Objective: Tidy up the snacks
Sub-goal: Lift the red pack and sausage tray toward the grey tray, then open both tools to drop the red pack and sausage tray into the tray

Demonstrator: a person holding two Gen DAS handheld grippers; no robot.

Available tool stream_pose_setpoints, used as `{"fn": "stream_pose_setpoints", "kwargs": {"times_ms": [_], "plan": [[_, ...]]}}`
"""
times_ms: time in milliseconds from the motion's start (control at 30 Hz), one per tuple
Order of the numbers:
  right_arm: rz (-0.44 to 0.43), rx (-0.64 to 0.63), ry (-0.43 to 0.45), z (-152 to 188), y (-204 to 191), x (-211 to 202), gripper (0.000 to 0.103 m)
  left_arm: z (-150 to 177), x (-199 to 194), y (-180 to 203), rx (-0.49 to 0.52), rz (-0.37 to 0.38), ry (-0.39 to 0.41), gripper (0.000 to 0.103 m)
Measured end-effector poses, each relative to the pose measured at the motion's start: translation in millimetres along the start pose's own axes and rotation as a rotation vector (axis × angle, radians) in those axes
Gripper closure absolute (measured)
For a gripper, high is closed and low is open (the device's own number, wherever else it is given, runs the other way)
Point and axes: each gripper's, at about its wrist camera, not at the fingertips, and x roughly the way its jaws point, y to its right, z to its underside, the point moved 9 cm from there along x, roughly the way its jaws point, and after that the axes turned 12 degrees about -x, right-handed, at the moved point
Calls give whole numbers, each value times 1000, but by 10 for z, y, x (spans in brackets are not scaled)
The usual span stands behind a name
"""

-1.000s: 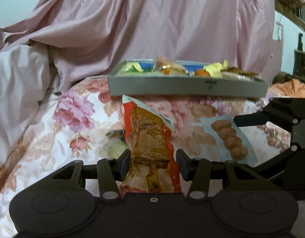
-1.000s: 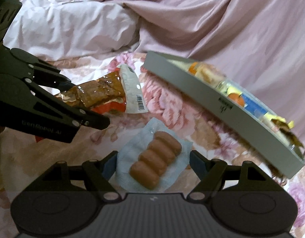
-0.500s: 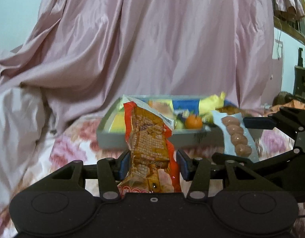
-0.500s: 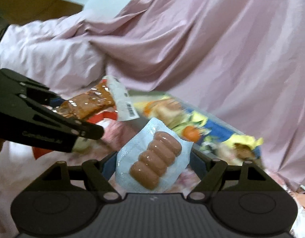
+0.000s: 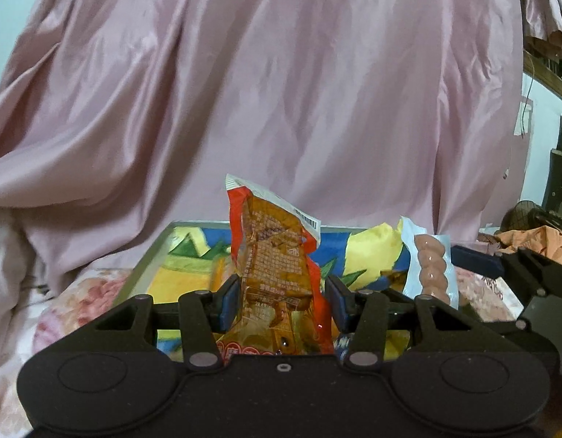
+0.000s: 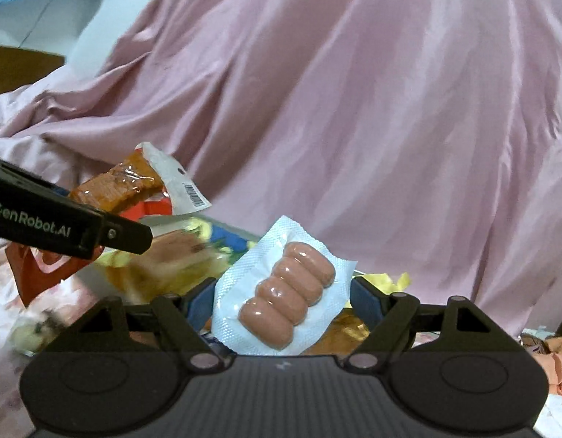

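My left gripper (image 5: 283, 301) is shut on an orange-and-red snack packet (image 5: 275, 266), held upright above the grey tray (image 5: 149, 259). My right gripper (image 6: 283, 301) is shut on a pale blue sausage pack (image 6: 286, 301) with several brown sausages. The sausage pack also shows in the left wrist view (image 5: 430, 266), to the right of the packet. The orange packet also shows in the right wrist view (image 6: 116, 186), at the left in the left gripper (image 6: 73, 226). The tray holds yellow and blue snack wrappers (image 5: 368, 252).
A pink satin sheet (image 5: 281, 91) rises behind the tray. The floral bedspread (image 5: 62, 314) lies to the left. Orange cloth (image 5: 532, 244) and dark furniture (image 5: 558, 182) are at the far right. More wrappers (image 6: 164, 262) lie blurred below the right gripper.
Both grippers have lifted their packs off the bedspread and moved forward to above the tray. The tray now fills the view just behind the fingers.
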Motion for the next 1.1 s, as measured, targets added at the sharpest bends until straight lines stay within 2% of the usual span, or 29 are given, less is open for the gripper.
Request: {"fn": "stream_pose_setpoints", "kwargs": {"times_ms": [233,500,667,1000,1100], "plan": [[20,50,-12,85,175,175,21,-29,342,226,16,11,-18,51],[27,142,-35,233,361,297,21,43,650,304,0,-5,-62,51],[15,195,-53,349,399,312,20,90,735,311,-12,-11,-82,51],[-1,199,-62,355,363,304,19,134,777,253,-51,-21,-96,50],[-7,200,-69,371,356,307,18,136,784,241,-55,-27,-96,43]]}}
